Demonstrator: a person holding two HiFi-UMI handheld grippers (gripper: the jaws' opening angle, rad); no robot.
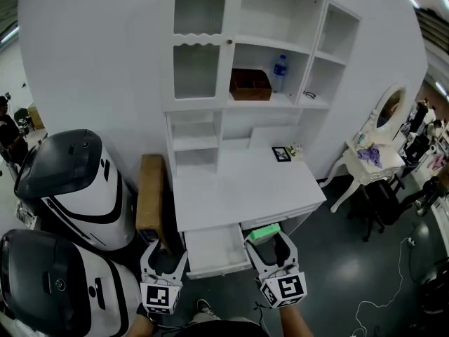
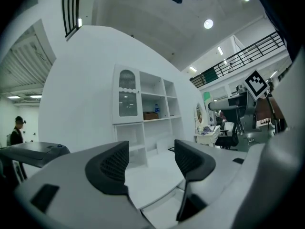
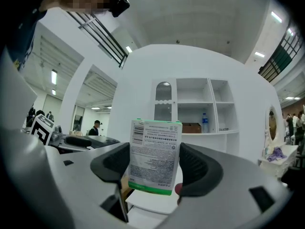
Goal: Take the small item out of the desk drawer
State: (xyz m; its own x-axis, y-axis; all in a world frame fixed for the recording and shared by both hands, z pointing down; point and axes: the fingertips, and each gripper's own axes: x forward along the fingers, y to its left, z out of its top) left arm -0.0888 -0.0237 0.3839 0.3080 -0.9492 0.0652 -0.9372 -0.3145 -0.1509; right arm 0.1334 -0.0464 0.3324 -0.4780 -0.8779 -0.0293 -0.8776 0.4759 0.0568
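A small white box with a green edge (image 3: 153, 155) stands upright between the pads of my right gripper (image 3: 155, 166), which is shut on it. In the head view the same box (image 1: 264, 233) shows as a green patch at the tips of the right gripper (image 1: 265, 241), just in front of the white desk (image 1: 238, 184). The desk drawer (image 1: 214, 250) is pulled out and looks bare. My left gripper (image 1: 163, 251) hovers at the drawer's left front corner, open with nothing between its fingers; in the left gripper view (image 2: 151, 166) the desk top shows through the gap.
A white hutch with shelves (image 1: 252, 55) rises behind the desk, holding a brown box (image 1: 250, 84) and a water bottle (image 1: 279, 73). A wooden stool (image 1: 150, 195) and two white-and-black machines (image 1: 70, 181) stand at left. A vanity table with a mirror (image 1: 375, 146) stands at right.
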